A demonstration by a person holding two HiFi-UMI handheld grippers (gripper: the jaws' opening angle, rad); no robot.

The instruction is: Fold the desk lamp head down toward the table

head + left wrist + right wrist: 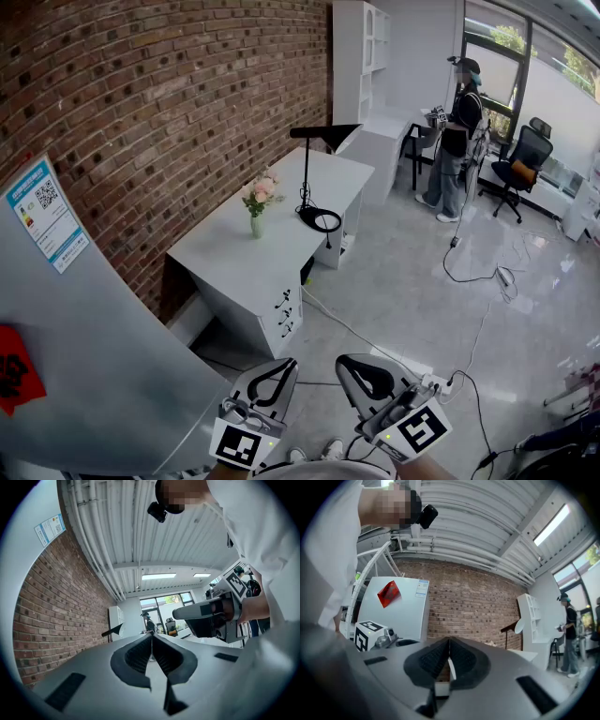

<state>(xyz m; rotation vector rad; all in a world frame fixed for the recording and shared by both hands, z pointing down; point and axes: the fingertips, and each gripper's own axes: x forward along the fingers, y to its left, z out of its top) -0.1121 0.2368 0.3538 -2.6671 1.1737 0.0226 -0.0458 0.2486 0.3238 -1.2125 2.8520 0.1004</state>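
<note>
Holding nothing, the left gripper point(281, 367) and right gripper point(360, 367) both have closed jaws; one desk lamp point(323, 132) and one flower vase point(258, 212) stand on one white desk point(242, 261).

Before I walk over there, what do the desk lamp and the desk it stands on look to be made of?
Desk lamp: probably metal with a matte black coat. The signs are a thin, straight pole, a crisp flat shade and no glare.
Desk: likely painted or laminated board in smooth matte white. The signs are sharp square edges and an even colour with no grain.
From this distance, neither is certain.
</note>
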